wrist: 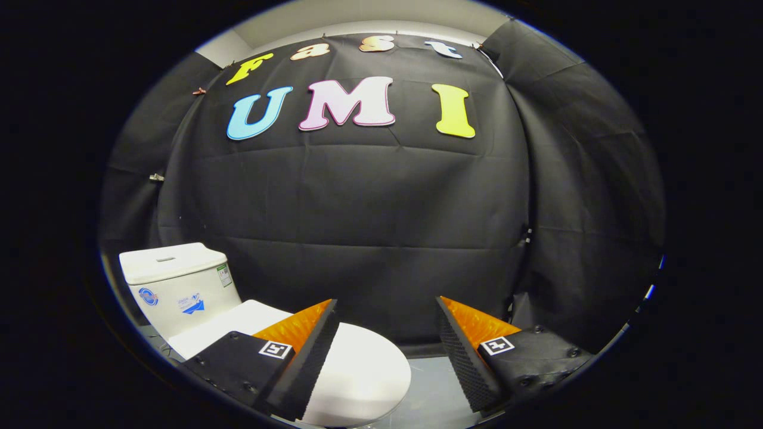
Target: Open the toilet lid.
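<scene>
A white toilet stands low and to the left of my fingers, its tank (173, 283) against the black cloth wall. Its lid (357, 372) lies flat and closed over the bowl, reaching out from the tank toward me. My gripper (387, 307) hovers above the lid's front end, open wide with nothing between the fingers. The left finger (310, 351) overlaps the lid and hides its middle. Off to the lid's right, the right finger (468, 351) hangs over the floor.
Black cloth (369, 208) walls the booth behind and to the right of the toilet. A strip of grey floor (432, 387) shows between the fingers, beside the lid's front rim.
</scene>
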Demonstrator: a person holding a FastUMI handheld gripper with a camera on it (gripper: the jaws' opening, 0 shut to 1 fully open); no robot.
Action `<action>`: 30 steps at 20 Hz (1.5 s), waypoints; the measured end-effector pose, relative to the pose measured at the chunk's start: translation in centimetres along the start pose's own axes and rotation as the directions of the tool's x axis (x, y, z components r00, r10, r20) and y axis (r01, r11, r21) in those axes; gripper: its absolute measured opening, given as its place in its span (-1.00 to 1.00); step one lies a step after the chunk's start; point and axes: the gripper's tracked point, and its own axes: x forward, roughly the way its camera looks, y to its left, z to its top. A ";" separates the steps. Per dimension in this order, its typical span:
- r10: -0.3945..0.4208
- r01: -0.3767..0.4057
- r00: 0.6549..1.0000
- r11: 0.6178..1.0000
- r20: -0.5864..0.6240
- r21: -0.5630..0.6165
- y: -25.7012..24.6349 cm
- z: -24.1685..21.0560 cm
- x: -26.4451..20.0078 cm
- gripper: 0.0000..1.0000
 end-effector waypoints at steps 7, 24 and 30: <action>0.017 -0.016 0.999 1.000 -0.034 0.020 0.1 -0.6 0.2 0.97; 0.124 -0.075 0.939 0.984 -0.321 0.161 -2.9 -8.3 -4.0 0.97; 0.182 -0.053 0.858 0.961 -0.480 0.270 -3.0 -14.7 -6.9 0.98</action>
